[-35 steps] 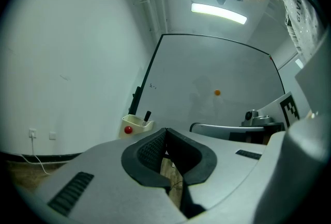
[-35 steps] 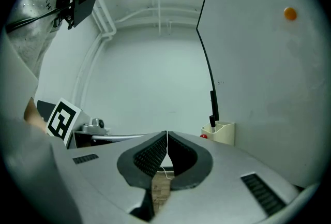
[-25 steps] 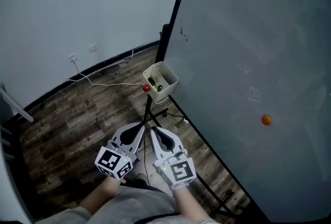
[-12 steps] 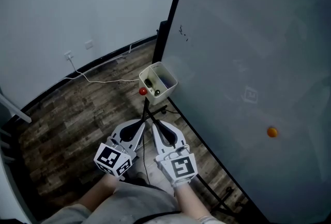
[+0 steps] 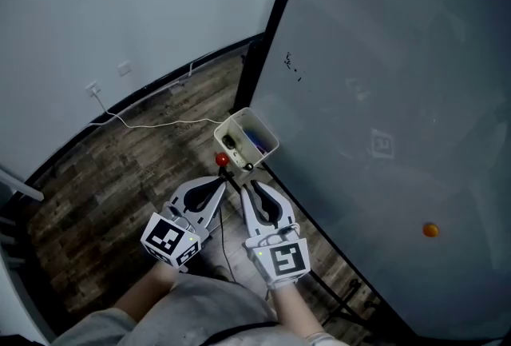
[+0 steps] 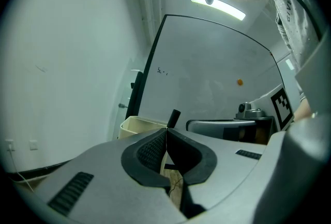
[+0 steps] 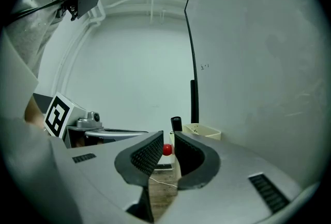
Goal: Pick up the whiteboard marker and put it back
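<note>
A cream holder box (image 5: 249,127) hangs at the foot of the whiteboard (image 5: 383,97), with dark markers (image 5: 231,142) and something blue inside. A black marker end (image 7: 176,123) sticks up at the box's near side, also seen as a black marker end (image 6: 174,116) in the left gripper view. A red round cap (image 5: 222,160) sits at the box's front corner. My left gripper (image 5: 221,179) is shut and empty, just short of the box. My right gripper (image 5: 246,184) is beside it, narrowly open, with the red cap (image 7: 167,149) visible through its gap.
The whiteboard's black frame post (image 5: 257,65) rises behind the box. An orange magnet (image 5: 430,230) sticks to the board at the right. A white cable (image 5: 152,124) runs over the wooden floor (image 5: 104,176) from a wall socket (image 5: 93,89). Black stand legs (image 5: 343,296) lie under the board.
Both grippers have moved forward, and the holder box now sits right at their tips. The head view has shifted, so the board and magnet appear lower right.
</note>
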`<state>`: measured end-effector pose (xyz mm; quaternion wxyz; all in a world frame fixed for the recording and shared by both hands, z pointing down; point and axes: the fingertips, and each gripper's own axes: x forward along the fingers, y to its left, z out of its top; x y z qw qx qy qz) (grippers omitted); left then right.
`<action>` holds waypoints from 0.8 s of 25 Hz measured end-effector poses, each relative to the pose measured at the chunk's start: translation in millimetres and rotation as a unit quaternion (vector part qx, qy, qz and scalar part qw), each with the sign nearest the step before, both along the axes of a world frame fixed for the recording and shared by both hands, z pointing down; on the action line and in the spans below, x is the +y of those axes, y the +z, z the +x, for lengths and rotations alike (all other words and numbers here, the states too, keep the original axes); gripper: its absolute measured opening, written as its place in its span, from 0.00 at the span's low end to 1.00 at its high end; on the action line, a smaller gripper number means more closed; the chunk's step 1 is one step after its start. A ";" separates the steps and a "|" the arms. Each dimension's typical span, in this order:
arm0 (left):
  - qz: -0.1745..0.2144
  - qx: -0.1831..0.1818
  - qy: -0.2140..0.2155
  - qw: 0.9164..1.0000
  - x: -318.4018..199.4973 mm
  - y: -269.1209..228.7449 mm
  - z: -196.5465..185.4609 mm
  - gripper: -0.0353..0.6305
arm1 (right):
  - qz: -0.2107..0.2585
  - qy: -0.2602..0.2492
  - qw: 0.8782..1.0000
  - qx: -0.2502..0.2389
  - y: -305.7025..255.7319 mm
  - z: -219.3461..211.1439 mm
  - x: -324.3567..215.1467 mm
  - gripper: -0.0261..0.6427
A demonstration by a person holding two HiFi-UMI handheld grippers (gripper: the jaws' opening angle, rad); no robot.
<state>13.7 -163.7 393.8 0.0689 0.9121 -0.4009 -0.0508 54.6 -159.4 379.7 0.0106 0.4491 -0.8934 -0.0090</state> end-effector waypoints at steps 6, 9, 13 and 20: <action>-0.002 -0.006 0.022 1.000 -24.6 4.8 -13.4 0.08 | -0.009 0.032 0.999 0.004 3.8 1.2 -21.7 0.17; -0.004 -0.006 0.035 0.999 -32.0 5.4 -17.0 0.08 | -0.009 0.044 0.999 0.008 2.1 -1.0 -28.2 0.19; -0.005 -0.006 0.053 0.999 -39.0 5.9 -19.1 0.08 | -0.011 0.055 0.998 0.009 1.2 -4.9 -33.7 0.19; -0.007 -0.005 0.072 0.997 -53.3 10.3 -22.6 0.08 | -0.016 0.076 0.997 0.002 3.6 -6.2 -44.2 0.19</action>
